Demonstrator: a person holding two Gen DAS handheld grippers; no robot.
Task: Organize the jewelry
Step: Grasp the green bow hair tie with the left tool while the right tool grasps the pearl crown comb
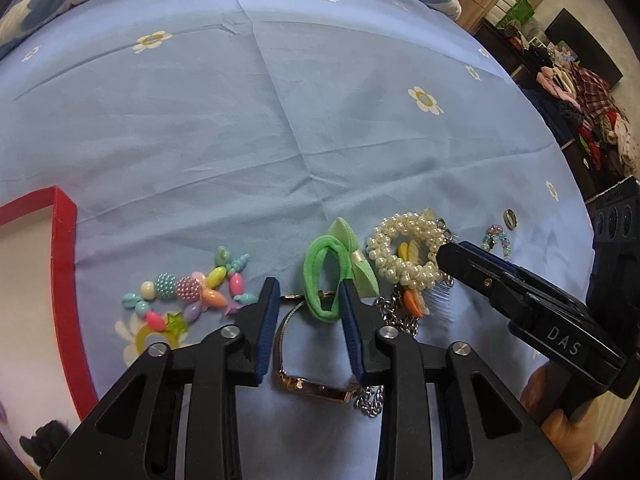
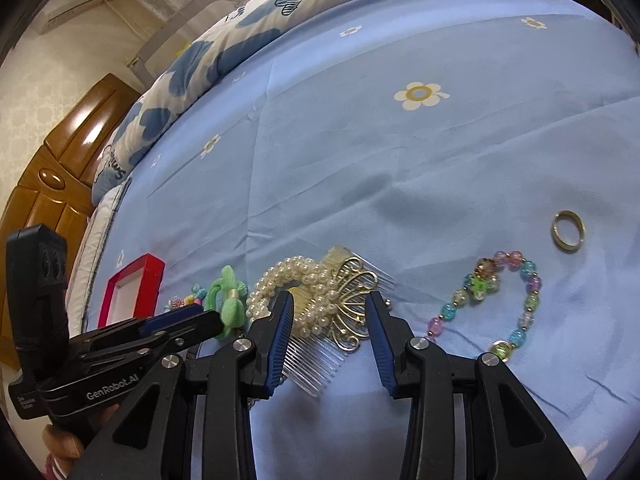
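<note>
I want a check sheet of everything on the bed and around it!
Surface: blue flowered bedsheet, creased.
Job's things: red box at left; colourful bead bracelet; green hair tie with bow; pearl bracelet; gold hair comb; pastel glass-bead bracelet; gold ring; gold chain bracelet; silver chain.
Clutter: nothing seen.
Grippers: left gripper open around the hair tie; right gripper open around the comb.
Cables: nothing seen.
Surroundings: patterned quilt, wooden furniture, clothes pile.
</note>
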